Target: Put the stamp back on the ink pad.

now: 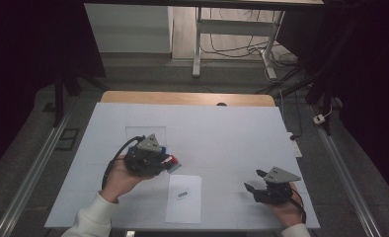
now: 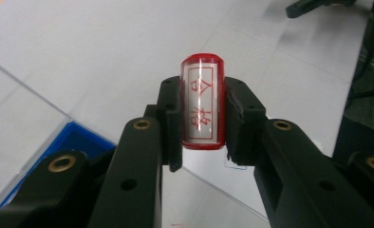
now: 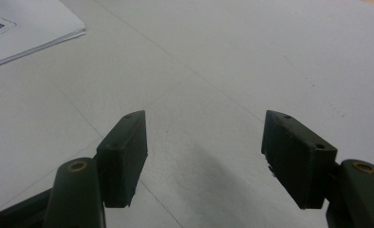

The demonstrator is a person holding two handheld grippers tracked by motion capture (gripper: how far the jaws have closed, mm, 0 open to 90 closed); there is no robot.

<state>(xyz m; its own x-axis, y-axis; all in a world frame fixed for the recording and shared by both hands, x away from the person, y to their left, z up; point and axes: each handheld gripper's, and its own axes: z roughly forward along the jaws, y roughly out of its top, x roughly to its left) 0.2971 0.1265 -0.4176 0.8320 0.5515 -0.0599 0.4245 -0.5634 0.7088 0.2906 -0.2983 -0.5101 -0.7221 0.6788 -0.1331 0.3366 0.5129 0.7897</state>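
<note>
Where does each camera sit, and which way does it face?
High view: above the person's side, looking forward and down on the table; both forearms and hands show.
Left gripper view: rides on the left gripper, looking along jaws shut on a red stamp.
Right gripper view: along the right gripper, jaws open.
Shared: the white sheet.

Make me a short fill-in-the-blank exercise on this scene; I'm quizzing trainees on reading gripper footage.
1. The left gripper is shut on a red ____ bearing red characters.
2. The right gripper has its jaws ____ with nothing between them.
3. The sheet of paper on the table carries a small ____ label.
4. The blue tray lies beside the ____ gripper.

Missing words: stamp; open; barcode; left
</note>
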